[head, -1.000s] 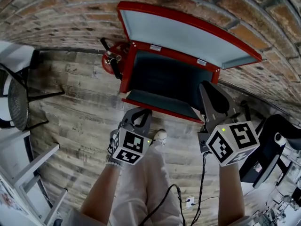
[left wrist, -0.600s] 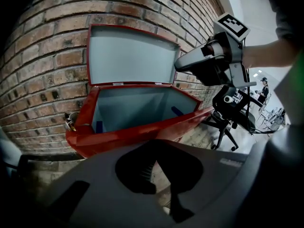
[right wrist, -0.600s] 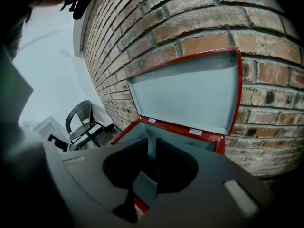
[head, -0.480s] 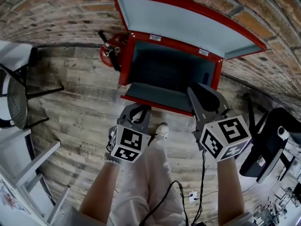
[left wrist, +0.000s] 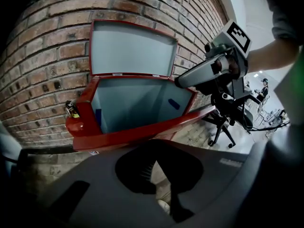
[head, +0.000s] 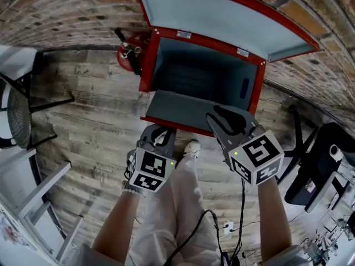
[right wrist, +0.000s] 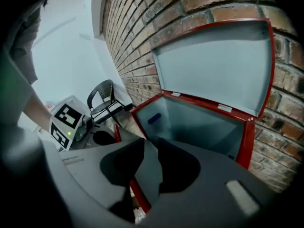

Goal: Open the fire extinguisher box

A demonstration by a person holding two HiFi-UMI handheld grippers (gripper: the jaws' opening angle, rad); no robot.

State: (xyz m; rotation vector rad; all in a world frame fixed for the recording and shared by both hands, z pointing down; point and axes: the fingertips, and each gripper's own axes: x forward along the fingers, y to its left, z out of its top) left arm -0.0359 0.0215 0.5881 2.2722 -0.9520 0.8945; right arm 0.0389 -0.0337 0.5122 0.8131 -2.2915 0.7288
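The red fire extinguisher box [head: 146, 65] stands on the floor against the brick wall. Its grey-lined lid [head: 222, 26] is up and leans on the wall, and the inside [left wrist: 137, 103] shows nothing but a small blue patch. My right gripper [head: 220, 116] hovers over the box's front right edge. Its jaws are opening, and nothing is pressed between them, while the red front rim [right wrist: 137, 194] passes below. My left gripper [head: 157, 133] hangs shut just in front of the box's front rim, holding nothing. The right gripper view shows the raised lid [right wrist: 218, 65] over the open box.
A red extinguisher [head: 128, 57] stands at the box's left side. A black mesh chair [head: 16, 115] is at the left and an office chair [head: 316, 170] at the right. The person's shoe [head: 192, 147] and a trailing cable [head: 191, 240] are near the box front.
The right gripper has drawn left and back from the box's right front corner and its jaws have parted. The lid stays up. The left gripper has barely moved.
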